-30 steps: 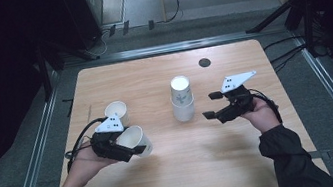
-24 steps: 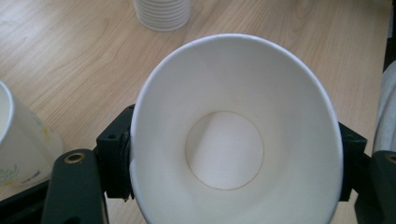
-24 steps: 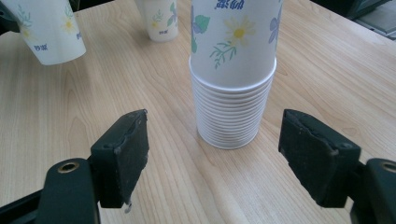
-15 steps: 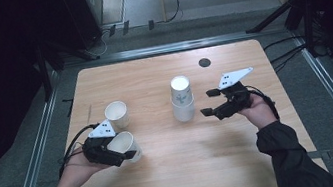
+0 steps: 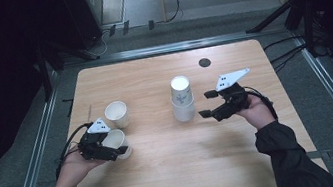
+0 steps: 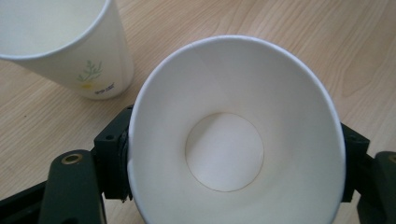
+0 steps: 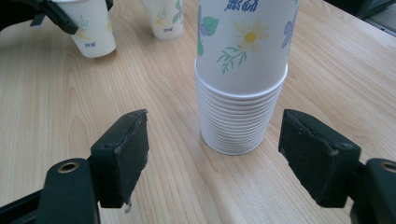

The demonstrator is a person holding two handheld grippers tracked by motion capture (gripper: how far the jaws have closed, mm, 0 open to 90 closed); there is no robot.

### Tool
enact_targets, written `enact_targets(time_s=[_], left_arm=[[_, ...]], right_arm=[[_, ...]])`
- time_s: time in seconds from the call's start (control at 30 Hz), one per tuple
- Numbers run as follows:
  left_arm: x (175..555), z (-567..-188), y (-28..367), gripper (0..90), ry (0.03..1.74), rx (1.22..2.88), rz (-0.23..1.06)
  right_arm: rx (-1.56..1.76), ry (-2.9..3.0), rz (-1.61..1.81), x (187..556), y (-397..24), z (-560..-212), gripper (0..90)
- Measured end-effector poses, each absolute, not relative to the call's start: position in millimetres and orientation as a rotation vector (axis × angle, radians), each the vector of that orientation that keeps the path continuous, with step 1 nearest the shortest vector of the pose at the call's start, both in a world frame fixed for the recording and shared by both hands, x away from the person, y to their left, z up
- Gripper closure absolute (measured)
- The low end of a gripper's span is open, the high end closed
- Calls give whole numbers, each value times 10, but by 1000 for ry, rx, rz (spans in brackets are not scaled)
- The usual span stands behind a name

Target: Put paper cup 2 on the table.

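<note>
The wooden desk (image 5: 167, 174) carries everything, and nothing on its far half has shifted: the small dark round mark (image 5: 204, 62) near the back edge sits where it was.

The stack of paper cups (image 5: 182, 98), upside down and printed with flowers, stands at the middle of the desk exactly as in the earlier frames. In the right gripper view it rises just beyond the jaws, its many rims showing one under another at the base.

The right gripper (image 5: 209, 104) rests just to the right of that stack, as it did a second ago, held in the person's right hand. Its jaws stand wide apart with nothing between them; the stack is ahead of them, not touched.

The left gripper (image 5: 120, 149) has come down and toward the person since the earlier frames, and now sits low at the desk's left front. Its jaws clasp a single paper cup (image 6: 233, 140) by its sides, mouth up, the rim squeezed into an oval; they have just been easing open a little, yet the pads are against the cup wall.

A second loose cup (image 5: 116, 113) stands upright just behind the held one, close beside it but apart, unmoved.
</note>
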State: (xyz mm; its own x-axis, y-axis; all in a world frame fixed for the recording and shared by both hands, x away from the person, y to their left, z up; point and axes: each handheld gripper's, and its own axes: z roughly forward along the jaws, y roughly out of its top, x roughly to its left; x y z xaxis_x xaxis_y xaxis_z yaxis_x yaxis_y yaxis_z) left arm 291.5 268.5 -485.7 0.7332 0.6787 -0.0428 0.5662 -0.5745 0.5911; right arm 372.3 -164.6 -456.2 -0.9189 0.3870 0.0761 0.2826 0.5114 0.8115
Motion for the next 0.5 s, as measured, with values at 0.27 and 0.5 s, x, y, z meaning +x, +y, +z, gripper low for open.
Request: enact_targets(time_s=[0.27,0.5], left_arm=[[2952,-4892,2706,229,970,2351,266],[2975,-4939,2668,223,975,2386,265]], right_arm=[[583,2637,1364,3716,-1642,-4570,246],[578,2643,1351,3708,-1637,-4577,246]])
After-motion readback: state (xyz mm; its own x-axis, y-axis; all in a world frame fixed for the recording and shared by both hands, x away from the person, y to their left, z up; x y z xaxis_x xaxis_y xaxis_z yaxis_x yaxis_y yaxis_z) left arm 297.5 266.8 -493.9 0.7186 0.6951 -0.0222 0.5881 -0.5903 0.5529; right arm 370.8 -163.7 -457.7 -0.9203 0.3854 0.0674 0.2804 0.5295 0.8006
